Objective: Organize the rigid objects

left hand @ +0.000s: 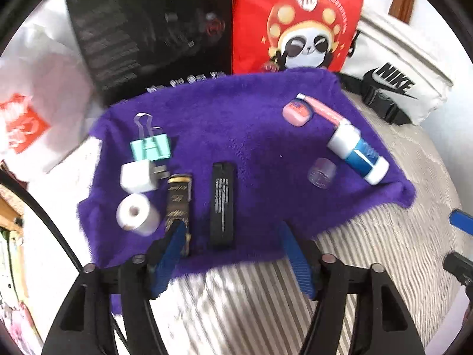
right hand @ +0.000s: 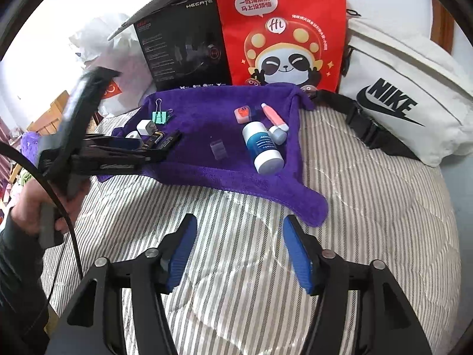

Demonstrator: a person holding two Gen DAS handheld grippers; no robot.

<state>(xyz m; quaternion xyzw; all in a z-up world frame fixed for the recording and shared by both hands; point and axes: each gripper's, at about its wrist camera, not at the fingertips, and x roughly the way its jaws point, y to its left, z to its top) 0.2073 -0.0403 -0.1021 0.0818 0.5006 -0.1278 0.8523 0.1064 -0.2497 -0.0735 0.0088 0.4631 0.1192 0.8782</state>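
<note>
A purple towel (left hand: pixel 251 112) lies on the striped bedding and carries the small objects. On its left are a mint binder clip (left hand: pixel 150 146), a white plug (left hand: pixel 137 176), a white tape roll (left hand: pixel 137 214), a black-and-gold stick (left hand: pixel 177 198) and a flat black bar (left hand: pixel 222 204). On its right are a pink case (left hand: pixel 297 112), a pink tube (left hand: pixel 322 109), a blue-and-white bottle (left hand: pixel 359 153) and a clear cap (left hand: pixel 321 173). My left gripper (left hand: pixel 231 227) is open, its fingers astride the near end of the black bar without touching it. My right gripper (right hand: pixel 239 222) is open over bare bedding, short of the towel (right hand: pixel 212 112).
A black box (right hand: pixel 183 50), a red panda bag (right hand: pixel 283 29) and a white Nike bag (right hand: pixel 399 97) stand behind the towel. White plastic bags (left hand: pixel 38 88) sit at the left. A hand (right hand: pixel 44 204) holds the left gripper's handle. Striped bedding (right hand: pixel 369 207) spreads to the right.
</note>
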